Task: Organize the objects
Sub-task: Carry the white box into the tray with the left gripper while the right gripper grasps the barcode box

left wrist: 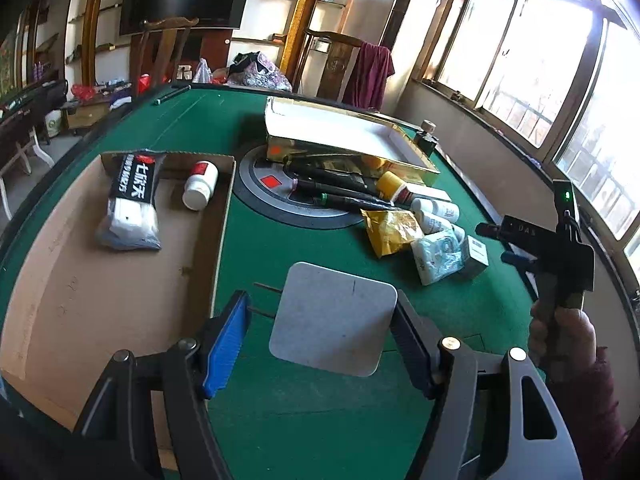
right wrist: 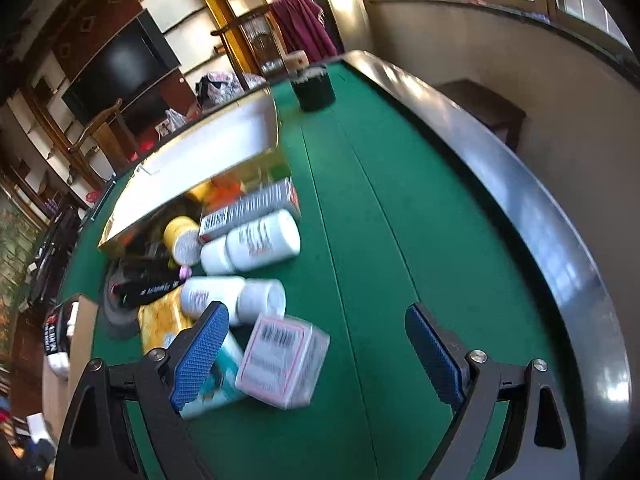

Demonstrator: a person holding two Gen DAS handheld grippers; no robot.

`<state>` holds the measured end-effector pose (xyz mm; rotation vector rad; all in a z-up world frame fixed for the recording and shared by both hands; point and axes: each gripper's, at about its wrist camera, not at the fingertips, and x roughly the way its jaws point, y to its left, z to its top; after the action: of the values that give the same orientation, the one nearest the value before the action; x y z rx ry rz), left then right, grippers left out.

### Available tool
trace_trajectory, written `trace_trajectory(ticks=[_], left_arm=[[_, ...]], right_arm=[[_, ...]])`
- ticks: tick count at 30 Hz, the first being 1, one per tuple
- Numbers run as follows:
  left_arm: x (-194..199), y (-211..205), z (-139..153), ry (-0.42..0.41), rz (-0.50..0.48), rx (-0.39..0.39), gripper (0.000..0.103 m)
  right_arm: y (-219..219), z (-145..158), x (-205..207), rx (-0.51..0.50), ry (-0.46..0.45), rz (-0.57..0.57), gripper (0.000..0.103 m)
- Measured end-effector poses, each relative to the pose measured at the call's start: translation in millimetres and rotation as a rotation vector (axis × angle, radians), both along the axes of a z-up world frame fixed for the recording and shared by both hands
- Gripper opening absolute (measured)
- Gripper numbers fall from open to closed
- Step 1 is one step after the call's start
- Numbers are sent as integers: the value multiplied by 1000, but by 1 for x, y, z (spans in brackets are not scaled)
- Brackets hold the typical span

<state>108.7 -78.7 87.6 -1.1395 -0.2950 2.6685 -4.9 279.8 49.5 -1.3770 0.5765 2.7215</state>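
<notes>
**Both grippers wide open over the green table**

The left gripper (left wrist: 320,344) is open wide and holds nothing. A grey square mat (left wrist: 332,316) lies on the table (left wrist: 256,240) right between its fingers. The cardboard tray (left wrist: 80,292) by the table's left edge has a sock pack (left wrist: 130,204) and a white bottle (left wrist: 200,185) in it.

The right gripper (right wrist: 316,356) is open wide too, holding nothing. A small white box (right wrist: 282,362) lies between its fingers, close to the left one. White bottles (right wrist: 250,242) lie just past it, beside the gold box (right wrist: 192,176)

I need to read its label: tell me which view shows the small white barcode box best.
The right wrist view: the small white barcode box sits close, barcode face up, though motion-blurred. The left wrist view shows it small, far off beside the teal packet.
</notes>
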Motion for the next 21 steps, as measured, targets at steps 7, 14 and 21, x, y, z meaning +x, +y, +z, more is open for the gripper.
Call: trace_trajectory(ticks=[7,14,21], left_arm=[[8,-2,-5,-14,3,15,69],[15,-4,-4,-4,3,14,69],[18,-17,-1,0,24,38,69]], right_arm=[[-27,-5,-13,132,-55,-7,79],[-34,-23,-24,152,-124,-9,38],[-16,-8,2,33,-83,4,38]])
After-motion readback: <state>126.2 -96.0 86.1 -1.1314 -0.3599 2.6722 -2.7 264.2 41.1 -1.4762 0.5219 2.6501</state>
